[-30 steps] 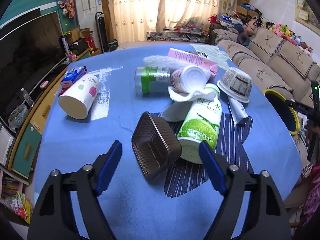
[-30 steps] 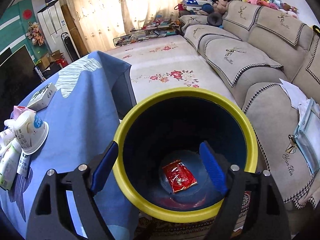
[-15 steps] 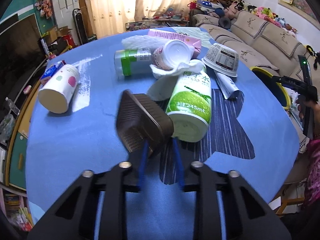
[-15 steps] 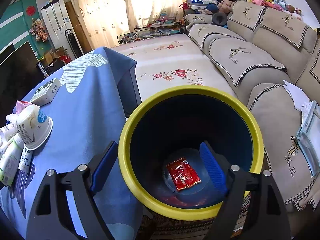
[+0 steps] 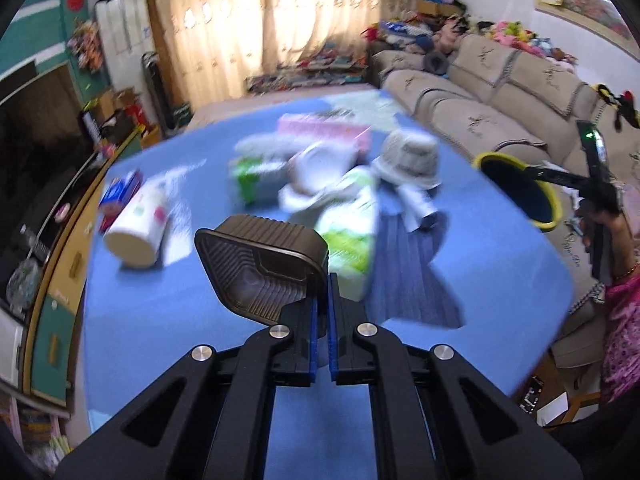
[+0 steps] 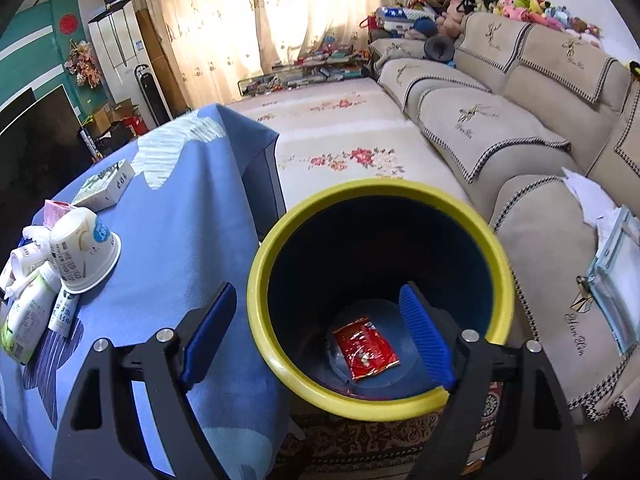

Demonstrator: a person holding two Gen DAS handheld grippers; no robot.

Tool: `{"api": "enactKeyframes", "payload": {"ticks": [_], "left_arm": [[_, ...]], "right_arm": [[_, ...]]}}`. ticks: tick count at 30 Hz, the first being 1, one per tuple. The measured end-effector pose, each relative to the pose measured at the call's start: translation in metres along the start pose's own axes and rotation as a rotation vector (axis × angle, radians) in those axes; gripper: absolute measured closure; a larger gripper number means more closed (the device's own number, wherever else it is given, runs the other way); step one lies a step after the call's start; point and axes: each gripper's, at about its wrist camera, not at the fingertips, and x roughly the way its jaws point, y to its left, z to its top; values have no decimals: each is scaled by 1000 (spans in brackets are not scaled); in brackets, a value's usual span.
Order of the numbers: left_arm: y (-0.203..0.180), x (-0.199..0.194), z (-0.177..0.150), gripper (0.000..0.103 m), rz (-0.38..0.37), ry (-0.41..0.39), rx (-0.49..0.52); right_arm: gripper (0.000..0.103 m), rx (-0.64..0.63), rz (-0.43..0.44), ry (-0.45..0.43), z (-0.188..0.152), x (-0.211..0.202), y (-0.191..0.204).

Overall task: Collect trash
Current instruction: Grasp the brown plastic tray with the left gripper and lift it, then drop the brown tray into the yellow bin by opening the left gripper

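Jaws of the left gripper [image 5: 323, 300] are pinched onto the rim of the brown plastic tray [image 5: 260, 268], held above the blue table [image 5: 160, 320]. The right gripper [image 6: 318, 336] is spread wide, empty, over the yellow-rimmed bin [image 6: 264, 272] just beside the table edge.

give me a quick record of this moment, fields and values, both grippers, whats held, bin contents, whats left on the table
left gripper: shut on the brown plastic tray, lifted off the table
right gripper: open, holding nothing, above the bin
bin: yellow rim, dark inside, beside the table
bin contents: red wrapper
left on blue tablecloth: green-label bottle, upturned white cup, paper cup lying on its side
image quality: left view motion-blurred
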Motion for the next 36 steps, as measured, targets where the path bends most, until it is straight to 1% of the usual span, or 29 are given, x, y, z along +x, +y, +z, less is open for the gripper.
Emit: {"api": "enactKeyframes", "payload": {"ticks": [3, 5, 7, 8, 10, 11, 13, 14, 17, 19, 24, 28, 30, 32, 33, 34, 36], "left_arm": [[-28, -4, 17, 98, -70, -33, 39], [-51, 2, 31, 98, -140, -48, 65], [-69, 9, 43, 98, -189, -51, 85], [-84, 17, 52, 98, -228, -51, 104], [-106, 27, 64, 98, -270, -41, 126], [-124, 36, 73, 98, -311, -31, 149], [-146, 48, 85, 98, -349, -18, 180], [-165, 55, 95, 98, -373, -14, 209], [-203, 70, 113, 98, -409, -18, 265], [-232, 83, 127, 98, -450, -13, 294], [-289, 128, 157, 98, -480, 18, 340], [-327, 174, 177, 98, -489, 77, 354], [-340, 193, 180, 97, -467, 97, 359], [-349, 211, 183, 88, -442, 111, 359], [-352, 218, 184, 76, -431, 117, 357], [-353, 225, 185, 68, -420, 121, 352], [-356, 236, 187, 62, -404, 120, 344]], "right_arm": [[23, 6, -14, -37, -2, -19, -7], [23, 5, -48, -59, -5, -32, -16], [22, 10, -78, -76, -7, -42, -25], [21, 15, -87, -81, -9, -47, -30], [21, 31, -105, -87, -13, -55, -43], [21, 39, -113, -89, -15, -57, -49], [21, 58, -127, -93, -19, -63, -61], [21, 69, -131, -94, -21, -65, -66], [21, 97, -142, -90, -28, -70, -83], [21, 112, -149, -90, -31, -72, -90], [21, 143, -171, -88, -39, -83, -110], [20, 164, -183, -83, -45, -87, -121], [20, 169, -184, -78, -47, -87, -124], [20, 172, -183, -71, -48, -84, -126], [20, 173, -182, -68, -48, -83, -126], [20, 173, -179, -65, -48, -82, -126], [20, 173, -175, -62, -48, -80, -125]]}}
